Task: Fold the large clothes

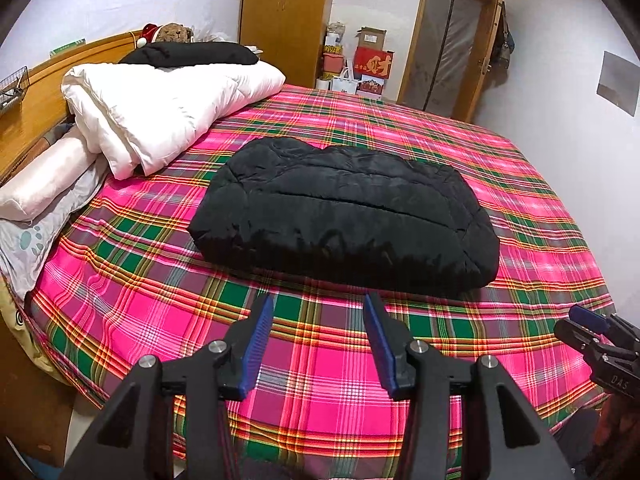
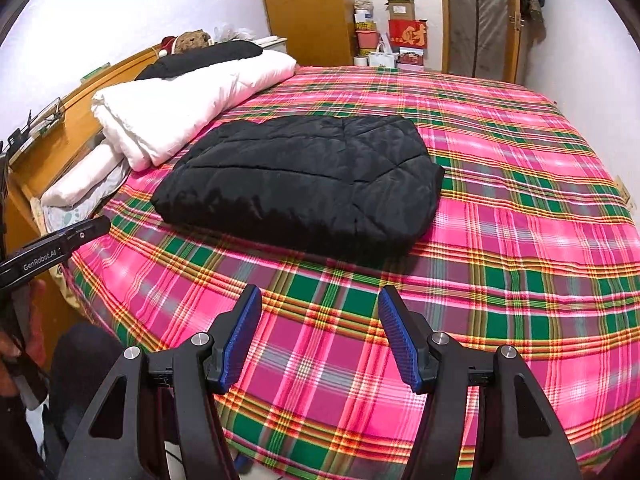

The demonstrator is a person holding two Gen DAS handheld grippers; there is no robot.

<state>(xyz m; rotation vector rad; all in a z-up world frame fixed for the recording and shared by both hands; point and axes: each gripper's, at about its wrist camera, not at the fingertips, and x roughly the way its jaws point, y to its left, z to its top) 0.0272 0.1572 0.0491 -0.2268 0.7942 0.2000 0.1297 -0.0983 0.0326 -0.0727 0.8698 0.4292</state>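
The folded padded jacket (image 1: 344, 216) is plain black with quilted seams. The bed sheet (image 1: 328, 360) beneath it is a bright pink plaid crossed with green, yellow and white stripes. The duvet (image 1: 160, 104) is white. The left tongs (image 1: 319, 328) are black with blue pads, as are the right tongs (image 2: 320, 324).

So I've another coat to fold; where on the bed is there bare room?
Free: the plaid sheet right of the black coat to the wall, and the strip between coat and both open grippers. Crowded: the left, where the duvet and pillows lie.
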